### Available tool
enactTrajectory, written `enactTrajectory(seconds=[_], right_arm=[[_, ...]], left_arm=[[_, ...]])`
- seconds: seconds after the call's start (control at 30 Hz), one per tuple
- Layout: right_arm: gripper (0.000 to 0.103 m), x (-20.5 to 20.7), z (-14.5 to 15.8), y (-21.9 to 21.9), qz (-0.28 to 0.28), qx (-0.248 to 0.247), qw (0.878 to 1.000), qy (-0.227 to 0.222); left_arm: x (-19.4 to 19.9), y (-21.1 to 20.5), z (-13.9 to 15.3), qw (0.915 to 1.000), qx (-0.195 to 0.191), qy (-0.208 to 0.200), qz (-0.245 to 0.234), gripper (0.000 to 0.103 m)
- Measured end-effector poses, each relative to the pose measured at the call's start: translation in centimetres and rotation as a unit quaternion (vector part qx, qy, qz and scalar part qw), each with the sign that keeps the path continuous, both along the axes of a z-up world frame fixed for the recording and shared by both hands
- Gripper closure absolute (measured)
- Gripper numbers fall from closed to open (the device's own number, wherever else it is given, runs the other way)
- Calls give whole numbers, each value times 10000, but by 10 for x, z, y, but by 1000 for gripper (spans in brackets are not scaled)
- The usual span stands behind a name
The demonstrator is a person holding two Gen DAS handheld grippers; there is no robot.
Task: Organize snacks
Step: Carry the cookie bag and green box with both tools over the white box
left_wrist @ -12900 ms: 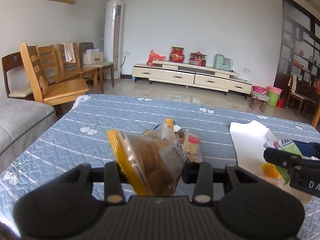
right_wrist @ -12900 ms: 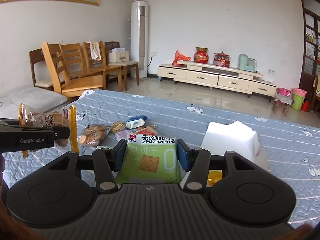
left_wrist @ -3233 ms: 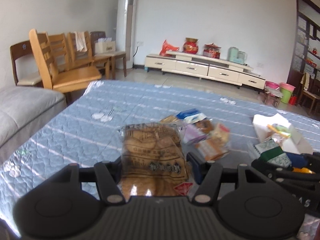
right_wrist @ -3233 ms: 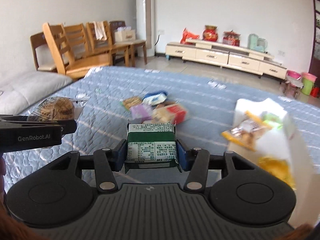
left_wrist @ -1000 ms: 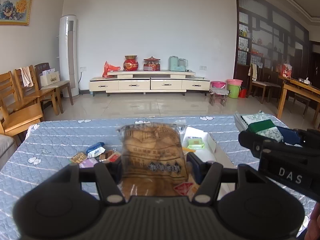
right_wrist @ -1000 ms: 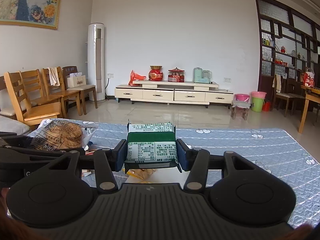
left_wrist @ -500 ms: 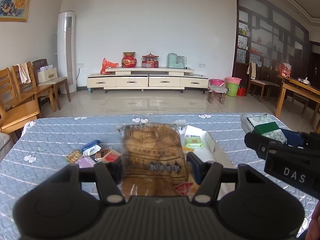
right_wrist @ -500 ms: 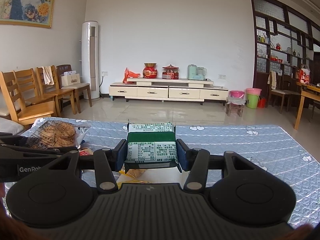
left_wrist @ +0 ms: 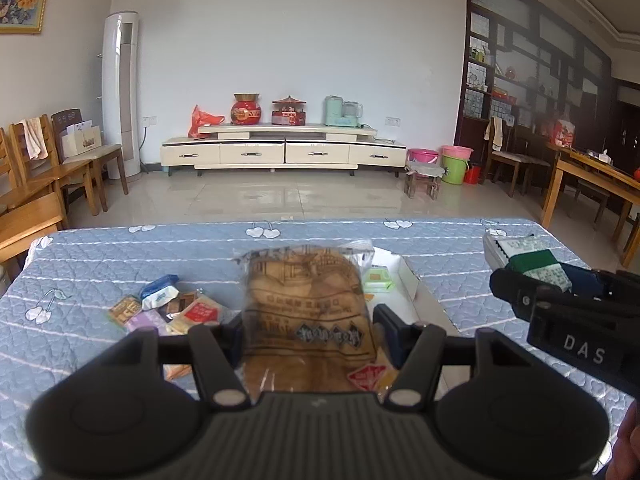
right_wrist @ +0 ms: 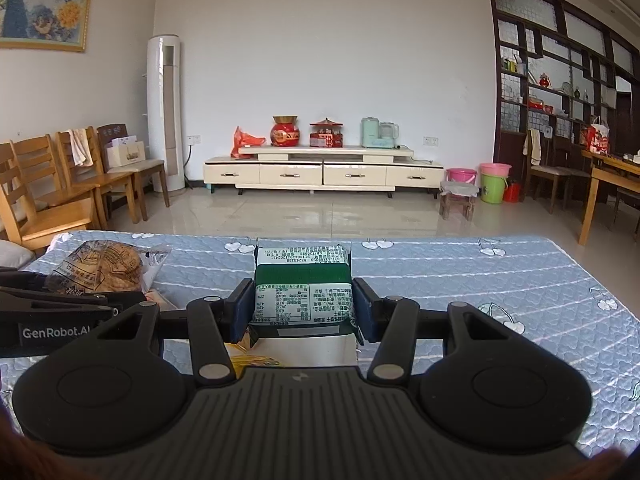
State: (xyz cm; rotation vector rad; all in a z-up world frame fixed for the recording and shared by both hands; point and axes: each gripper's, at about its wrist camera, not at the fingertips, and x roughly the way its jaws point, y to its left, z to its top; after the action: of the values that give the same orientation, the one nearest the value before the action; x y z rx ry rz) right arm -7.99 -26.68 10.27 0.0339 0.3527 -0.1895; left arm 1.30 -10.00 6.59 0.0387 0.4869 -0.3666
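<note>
My left gripper point(left_wrist: 310, 330) is shut on a clear bag of brown pastries point(left_wrist: 306, 312) and holds it above the blue quilted table. The bag also shows at the left of the right wrist view point(right_wrist: 102, 266). My right gripper point(right_wrist: 303, 312) is shut on a green and white biscuit pack point(right_wrist: 303, 284), also seen at the right of the left wrist view point(left_wrist: 534, 258). A white box point(left_wrist: 404, 284) with a pale green packet point(left_wrist: 378, 278) in it lies on the table under and between both grippers. A pile of several small snack packs point(left_wrist: 168, 306) lies to the left.
The blue quilted table point(right_wrist: 500, 280) stretches to the right. Wooden chairs point(right_wrist: 72, 196) stand beyond its left edge. A low TV cabinet point(left_wrist: 280, 154) and a wooden table point(left_wrist: 596, 184) stand farther off across the tiled floor.
Both grippers kept their packs and rose and turned rightward over the last seconds. In the last half second both views shifted only slightly.
</note>
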Motion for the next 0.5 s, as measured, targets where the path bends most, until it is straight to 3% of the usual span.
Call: enactTrajectory(seconds=[0.5], right_arm=[[40, 42, 2, -14, -18, 76, 9997, 213]], left_arm=[[22, -30, -1, 9996, 123, 102, -229, 41]])
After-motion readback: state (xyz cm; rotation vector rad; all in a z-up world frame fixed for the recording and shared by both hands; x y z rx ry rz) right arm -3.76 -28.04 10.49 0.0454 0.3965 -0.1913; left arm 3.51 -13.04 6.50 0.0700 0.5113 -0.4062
